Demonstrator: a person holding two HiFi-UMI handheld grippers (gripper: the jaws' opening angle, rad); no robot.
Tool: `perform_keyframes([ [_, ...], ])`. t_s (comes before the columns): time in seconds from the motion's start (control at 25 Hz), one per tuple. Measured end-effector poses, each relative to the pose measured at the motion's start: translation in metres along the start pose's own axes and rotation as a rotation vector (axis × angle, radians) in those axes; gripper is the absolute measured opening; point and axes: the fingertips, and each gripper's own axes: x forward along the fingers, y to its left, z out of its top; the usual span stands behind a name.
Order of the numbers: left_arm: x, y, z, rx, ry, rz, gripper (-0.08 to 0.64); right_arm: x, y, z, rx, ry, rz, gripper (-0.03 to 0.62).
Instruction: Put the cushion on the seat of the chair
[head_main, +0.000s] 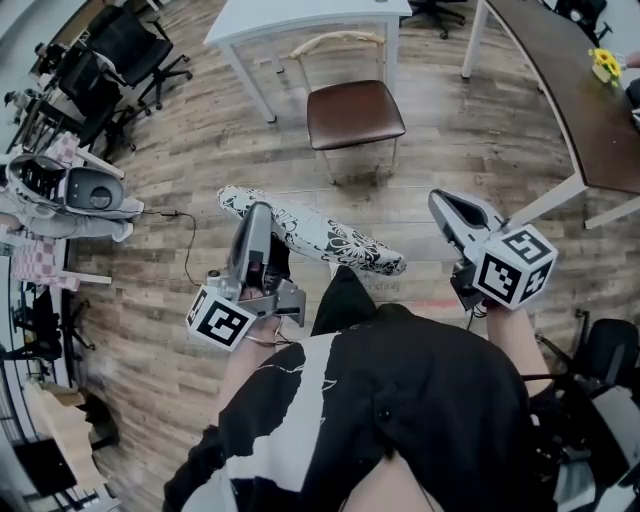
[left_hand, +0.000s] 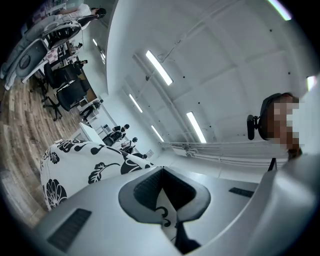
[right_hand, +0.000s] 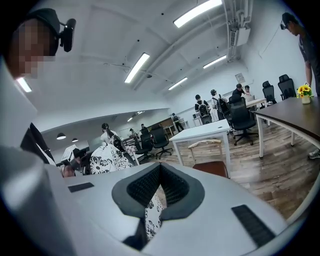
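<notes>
Wooden floor (head_main: 200, 150) separates the chair (head_main: 355, 112), its seat bare, from the cushion (head_main: 320, 235), held aloft with the left hand-held gripper (head_main: 258, 212) and right hand-held gripper (head_main: 438, 200) each clamped on it; carrying and placing remain

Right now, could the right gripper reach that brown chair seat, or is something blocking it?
Probably yes: only bare floor lies between the right gripper and the chair seat, which is empty. Its fingers are shut on the cushion.
</notes>
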Motion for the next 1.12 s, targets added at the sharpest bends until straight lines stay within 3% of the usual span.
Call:
perform_keyframes([
  [0.28,0.041,0.032,0.013,-0.002,0.022,-0.013,0.014,0.044,-0.026,0.022,0.007,-0.021,0.001,0.015],
  [0.48,0.082,0.065,0.038,-0.039,0.022,-0.035,0.014,0.086,-0.041,0.053,0.022,-0.045,-0.021,0.015],
  [0.84,0.186,0.126,0.098,-0.023,0.039,-0.112,0.014,0.177,-0.076,0.128,0.008,-0.091,-0.063,0.015],
  [1.12,0.219,0.154,0.111,-0.027,0.045,-0.172,0.014,0.202,-0.091,0.140,-0.001,-0.142,-0.106,0.015],
])
